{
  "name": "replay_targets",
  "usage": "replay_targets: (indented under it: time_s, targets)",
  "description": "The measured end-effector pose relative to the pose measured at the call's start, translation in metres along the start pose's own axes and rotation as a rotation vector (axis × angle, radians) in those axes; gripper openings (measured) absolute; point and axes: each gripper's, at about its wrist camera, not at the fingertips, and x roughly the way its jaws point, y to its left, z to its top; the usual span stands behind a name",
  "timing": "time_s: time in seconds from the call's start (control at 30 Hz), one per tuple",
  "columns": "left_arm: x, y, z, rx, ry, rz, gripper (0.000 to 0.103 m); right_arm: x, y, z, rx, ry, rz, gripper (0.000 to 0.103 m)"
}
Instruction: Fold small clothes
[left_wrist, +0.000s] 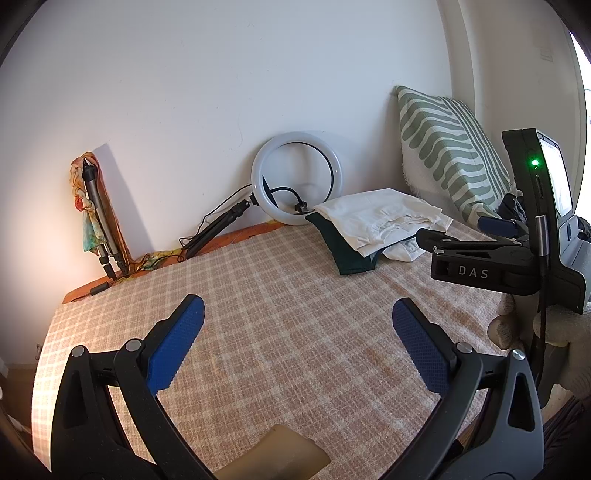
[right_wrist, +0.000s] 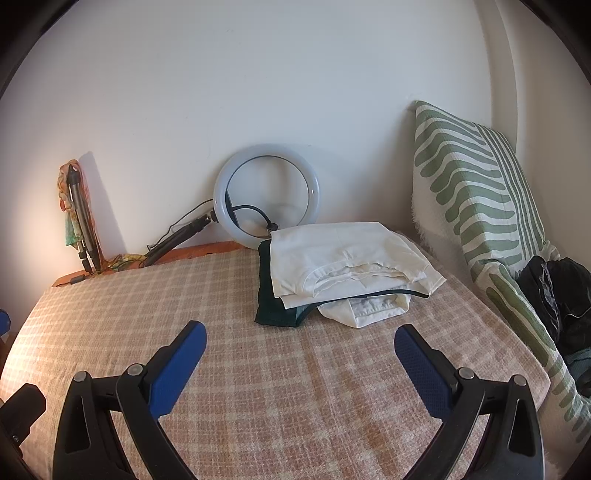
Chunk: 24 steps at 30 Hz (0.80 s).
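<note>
A stack of folded small clothes lies at the far side of the bed: a white garment (right_wrist: 343, 258) on top, a dark green one (right_wrist: 275, 310) under it, another white piece (right_wrist: 369, 312) at the front. The stack also shows in the left wrist view (left_wrist: 380, 218). My left gripper (left_wrist: 297, 332) is open and empty above the checked blanket (left_wrist: 277, 314). My right gripper (right_wrist: 299, 362) is open and empty, in front of the stack. The right gripper's body (left_wrist: 491, 266) shows at the right of the left wrist view.
A ring light (right_wrist: 266, 195) on a small tripod leans on the wall behind the stack. A green-striped pillow (right_wrist: 476, 195) stands at the right, with dark clothing (right_wrist: 557, 291) beside it. A folded tripod with a colourful cloth (right_wrist: 79, 221) stands at the far left corner.
</note>
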Motion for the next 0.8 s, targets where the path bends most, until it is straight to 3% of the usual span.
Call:
replay_targets:
  time_s: [0.8]
  targets:
    - [-0.0061,0.0073,0.0017,0.004,-0.025,0.013,0.103,0.0028,0.0026,-0.0036,-0.01,0.005,0.015,0.103]
